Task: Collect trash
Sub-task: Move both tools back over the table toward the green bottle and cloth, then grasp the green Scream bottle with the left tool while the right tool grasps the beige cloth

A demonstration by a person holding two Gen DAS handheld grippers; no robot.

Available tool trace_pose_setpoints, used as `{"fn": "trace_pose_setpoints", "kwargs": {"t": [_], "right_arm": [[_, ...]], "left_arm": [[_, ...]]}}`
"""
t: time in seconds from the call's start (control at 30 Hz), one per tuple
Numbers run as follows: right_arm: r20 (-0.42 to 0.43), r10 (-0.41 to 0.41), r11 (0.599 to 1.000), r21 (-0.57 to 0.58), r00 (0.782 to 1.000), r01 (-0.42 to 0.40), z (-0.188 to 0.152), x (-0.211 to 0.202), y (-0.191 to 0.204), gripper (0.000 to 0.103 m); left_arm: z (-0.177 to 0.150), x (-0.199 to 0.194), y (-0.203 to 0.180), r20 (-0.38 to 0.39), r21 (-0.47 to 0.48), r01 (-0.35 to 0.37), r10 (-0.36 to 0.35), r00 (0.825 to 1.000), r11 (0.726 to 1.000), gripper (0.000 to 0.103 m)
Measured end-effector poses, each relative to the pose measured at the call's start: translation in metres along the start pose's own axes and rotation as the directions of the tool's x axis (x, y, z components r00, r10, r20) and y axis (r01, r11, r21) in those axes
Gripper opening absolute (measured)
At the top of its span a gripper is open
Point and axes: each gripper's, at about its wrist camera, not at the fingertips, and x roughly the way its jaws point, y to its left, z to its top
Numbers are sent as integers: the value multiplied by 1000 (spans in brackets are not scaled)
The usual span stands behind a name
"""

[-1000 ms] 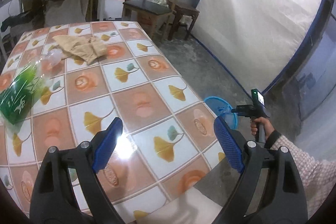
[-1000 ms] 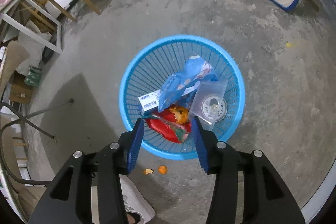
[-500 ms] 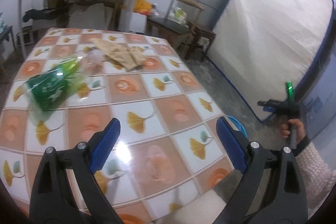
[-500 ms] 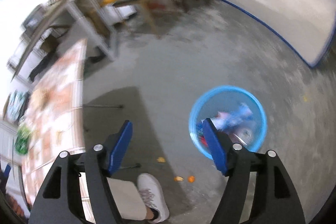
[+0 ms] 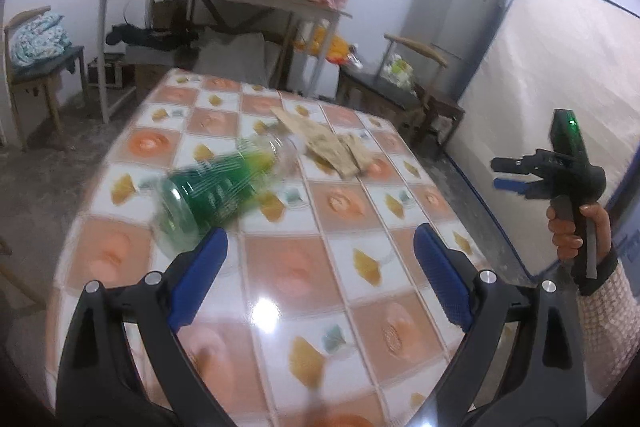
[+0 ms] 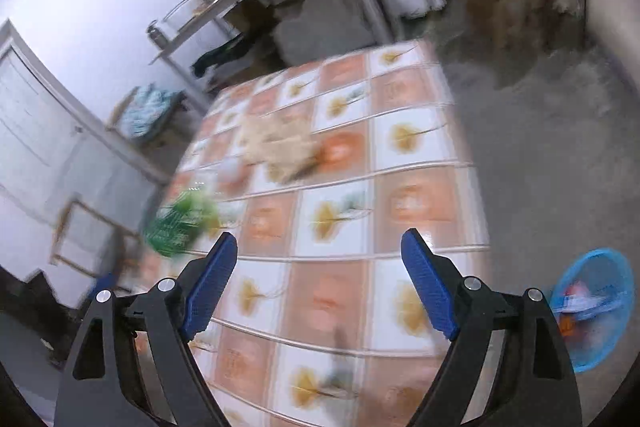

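Hovering over table (image 5: 320, 287), L tool (image 5: 320, 275) & R tool (image 6: 318, 283) both spread wide, nothing gripped

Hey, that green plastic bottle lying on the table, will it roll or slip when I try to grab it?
The bottle lies on its side on the glossy table, so a nudge would probably roll it. Its round, clear plastic wall looks smooth and thin; it may slip or dent if squeezed. It seems light for its size, though the blur hides how much liquid it holds.
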Motion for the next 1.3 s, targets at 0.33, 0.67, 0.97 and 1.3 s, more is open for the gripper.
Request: {"fn": "trace_pose_setpoints", "kwargs": {"t": [0.33, 0.67, 0.97, 1.3], "right_arm": [[-270, 12, 985, 170, 963, 36, 61, 146, 58, 82], [-411, -144, 918, 283, 900, 276, 115, 241, 52, 82], [-428, -241, 912, 207, 871, 354, 139, 290, 76, 82], [-326, -506, 860, -119, 798, 497, 139, 303, 102, 42]], "left_arm": [[47, 67, 36, 7, 182, -68, 68, 998, 981, 90], [43, 154, 24, -125, 449, -159, 238, 963, 879, 90], [32, 185, 29, -186, 485, -228, 355, 916, 844, 90], [30, 184, 40, -216, 443, -243, 366, 905, 863, 70]]}}
